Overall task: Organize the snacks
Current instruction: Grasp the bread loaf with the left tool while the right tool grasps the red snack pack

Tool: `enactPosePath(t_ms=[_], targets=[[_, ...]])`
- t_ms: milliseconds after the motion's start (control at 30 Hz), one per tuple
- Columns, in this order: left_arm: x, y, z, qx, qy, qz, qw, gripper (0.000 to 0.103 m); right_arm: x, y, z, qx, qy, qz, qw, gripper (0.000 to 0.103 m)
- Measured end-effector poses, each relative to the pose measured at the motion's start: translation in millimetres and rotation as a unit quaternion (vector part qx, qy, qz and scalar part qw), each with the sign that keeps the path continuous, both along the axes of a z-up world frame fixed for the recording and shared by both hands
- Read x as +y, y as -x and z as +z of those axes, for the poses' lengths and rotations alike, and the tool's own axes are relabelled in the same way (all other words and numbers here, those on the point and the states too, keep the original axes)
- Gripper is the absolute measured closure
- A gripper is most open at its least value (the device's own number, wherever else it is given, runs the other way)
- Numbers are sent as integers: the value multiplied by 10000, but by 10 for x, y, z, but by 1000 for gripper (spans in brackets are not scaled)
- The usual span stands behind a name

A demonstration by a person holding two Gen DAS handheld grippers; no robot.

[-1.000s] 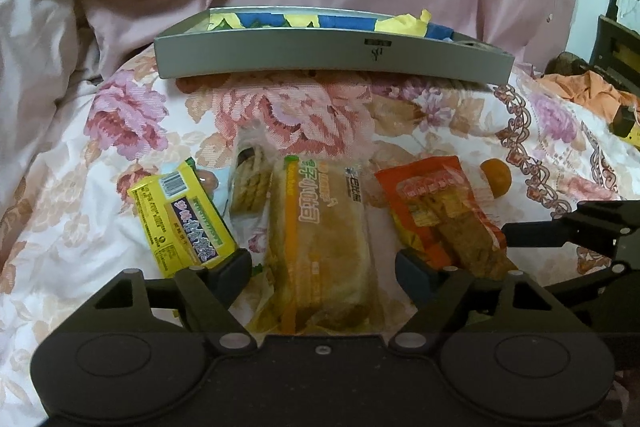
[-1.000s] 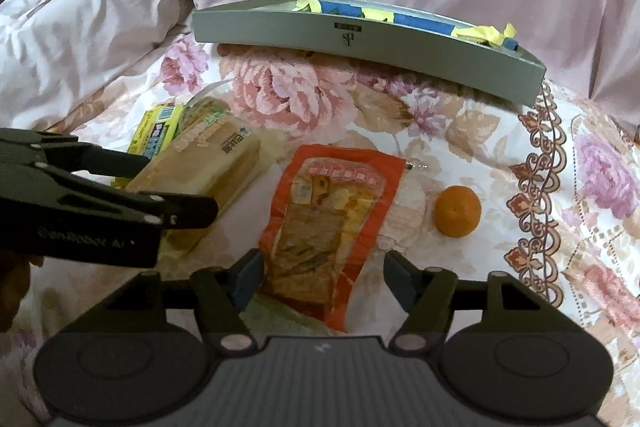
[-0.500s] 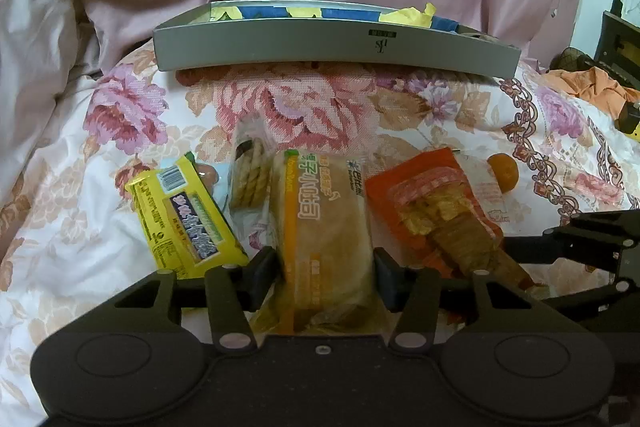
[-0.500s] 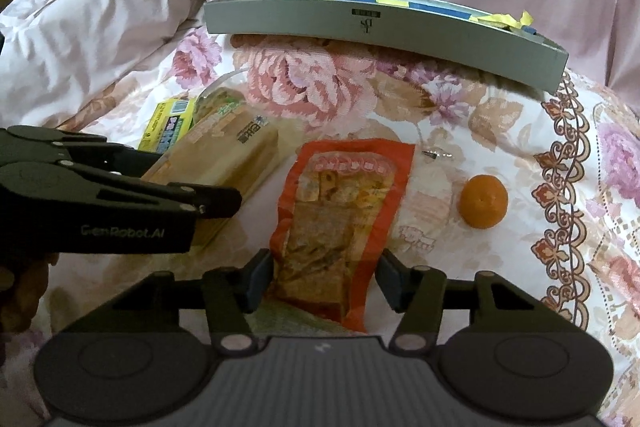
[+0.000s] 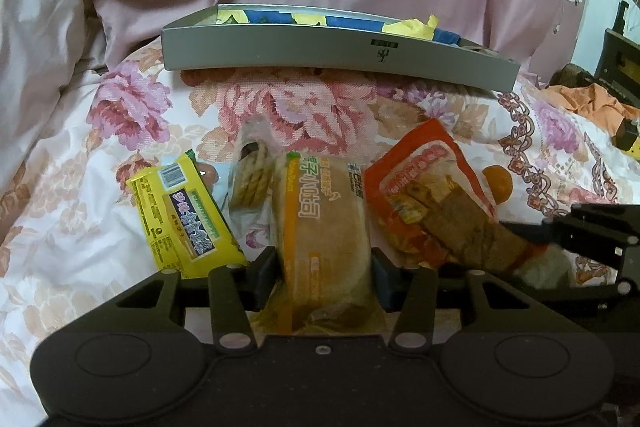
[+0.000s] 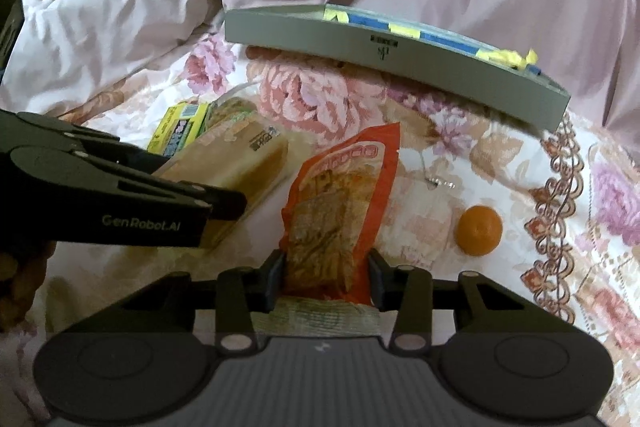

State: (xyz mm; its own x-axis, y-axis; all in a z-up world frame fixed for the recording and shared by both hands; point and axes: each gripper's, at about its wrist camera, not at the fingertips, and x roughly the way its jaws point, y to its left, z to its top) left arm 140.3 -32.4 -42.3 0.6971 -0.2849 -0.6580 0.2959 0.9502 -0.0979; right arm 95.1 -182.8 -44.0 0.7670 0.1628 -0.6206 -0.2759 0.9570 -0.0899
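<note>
A bread pack (image 5: 324,223) lies on the flowered bedspread, and my left gripper (image 5: 324,267) is closing on its near end, both pads pressing its sides. To its right, an orange snack pack (image 6: 340,199) has its near end between the pads of my right gripper (image 6: 326,275), which is also closing; the pack is crumpled and tilted up. A grey tray (image 5: 320,51) with yellow and blue items stands further back. In the right wrist view the left gripper (image 6: 224,205) comes in from the left over the bread pack (image 6: 240,159).
A yellow snack pack (image 5: 180,219) and a clear pack of round biscuits (image 5: 252,175) lie left of the bread. A small orange fruit (image 6: 479,229) sits right of the orange pack. Pink bedding is heaped behind and left of the tray (image 6: 360,47).
Both grippers went from wide open to closed on their packs. The orange snack pack's near end got squeezed and its far end rose; the bread pack is pinched narrower.
</note>
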Motion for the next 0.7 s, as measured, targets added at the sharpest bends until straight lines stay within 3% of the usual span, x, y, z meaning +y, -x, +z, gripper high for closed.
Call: enactPosePath(t_ms=[200,400,700], targets=[[-17,52,18,-61,66,13,10000,53,-24,44,92,-424,39,-88,9991,60],[-13,73,24,-51,119,24,9999,53,24,69,94,-561,298,29,9980,62],[-45,74,2,-91,-89,-44,9999,53,55,114,112,-828,602,28,9947,62]])
